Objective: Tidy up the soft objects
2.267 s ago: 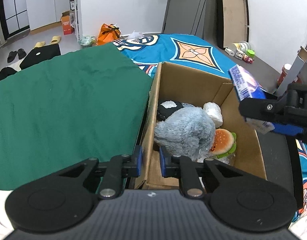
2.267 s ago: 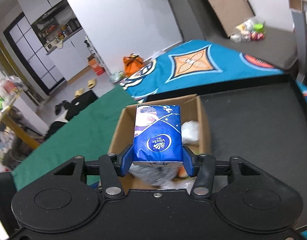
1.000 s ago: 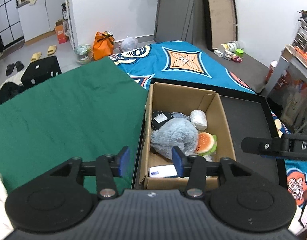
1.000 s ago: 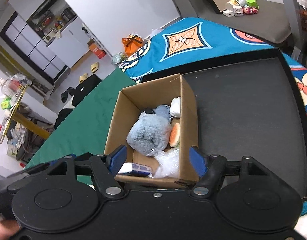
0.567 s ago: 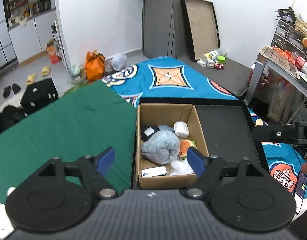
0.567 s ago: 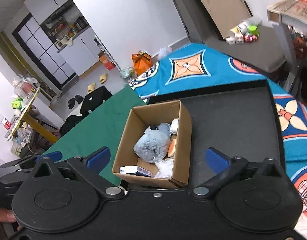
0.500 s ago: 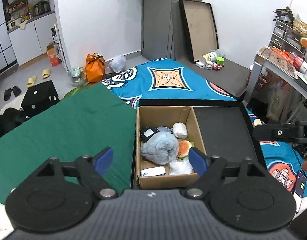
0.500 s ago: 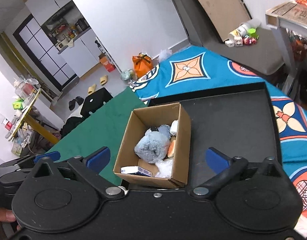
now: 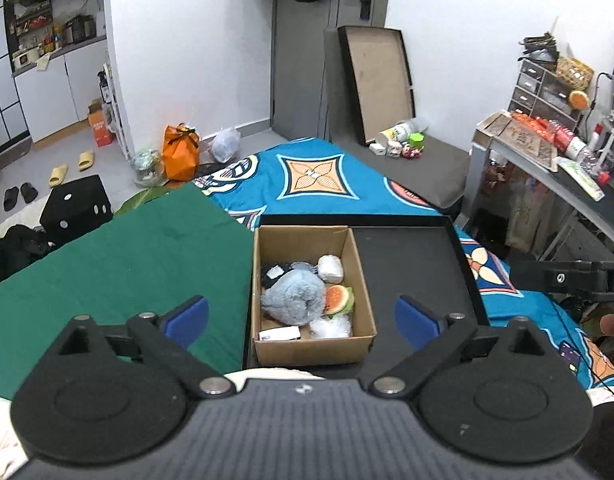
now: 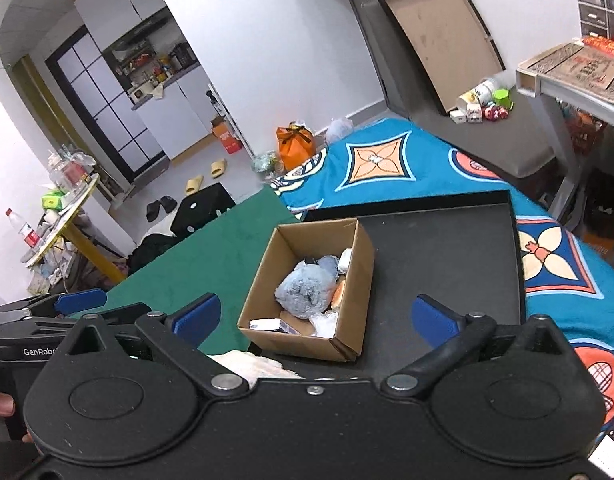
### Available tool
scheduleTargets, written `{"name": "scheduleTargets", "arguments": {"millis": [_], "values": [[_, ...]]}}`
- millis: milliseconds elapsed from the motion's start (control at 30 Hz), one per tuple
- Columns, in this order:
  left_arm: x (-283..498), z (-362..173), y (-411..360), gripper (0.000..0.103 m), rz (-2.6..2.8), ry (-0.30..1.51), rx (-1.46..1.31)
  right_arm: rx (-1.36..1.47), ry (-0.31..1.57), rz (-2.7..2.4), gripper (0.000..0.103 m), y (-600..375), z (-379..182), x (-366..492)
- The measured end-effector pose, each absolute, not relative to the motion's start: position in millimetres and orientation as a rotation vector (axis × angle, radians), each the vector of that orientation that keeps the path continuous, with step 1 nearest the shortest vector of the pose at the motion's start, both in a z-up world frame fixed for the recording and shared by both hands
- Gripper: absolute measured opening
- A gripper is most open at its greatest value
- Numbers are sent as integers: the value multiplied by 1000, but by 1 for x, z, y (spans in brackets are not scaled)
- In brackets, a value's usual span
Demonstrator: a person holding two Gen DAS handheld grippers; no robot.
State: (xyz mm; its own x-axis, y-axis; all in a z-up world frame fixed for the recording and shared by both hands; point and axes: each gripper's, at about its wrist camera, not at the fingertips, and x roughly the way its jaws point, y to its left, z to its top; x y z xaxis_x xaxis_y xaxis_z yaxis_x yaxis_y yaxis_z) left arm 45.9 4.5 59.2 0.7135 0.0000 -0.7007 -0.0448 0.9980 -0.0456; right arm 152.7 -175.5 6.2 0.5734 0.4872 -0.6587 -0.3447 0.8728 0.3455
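Observation:
An open cardboard box (image 9: 307,350) stands at the left end of a black tray (image 9: 411,264). Inside lie a grey plush (image 9: 293,300), a burger plush (image 9: 339,298), a white wrapped roll (image 9: 331,268), a blue-and-white tissue pack (image 9: 279,334) and a clear plastic bag (image 9: 331,326). My left gripper (image 9: 303,318) hangs well above and in front of the box; its jaws are opening, with nothing between them. High above the same box (image 10: 303,342) and grey plush (image 10: 305,292), my right gripper (image 10: 315,314) stands wide open and empty.
A green cloth (image 9: 127,264) spreads left of the tray and a blue patterned blanket (image 9: 319,176) lies behind it. A black cube stool (image 9: 77,208) sits on the floor at the left. A cluttered desk (image 9: 547,160) stands at the right.
The right gripper let the tissue pack go into the box. Both grippers then opened wide and rose up and back, so the box looks smaller.

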Motion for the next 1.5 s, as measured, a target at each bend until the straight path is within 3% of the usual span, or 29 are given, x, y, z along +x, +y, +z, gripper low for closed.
{"name": "scheduleTargets", "arguments": {"millis": [1500], "values": [[-45, 97, -35, 100, 52, 633, -27, 95, 684, 503, 103, -188, 57, 55]]}}
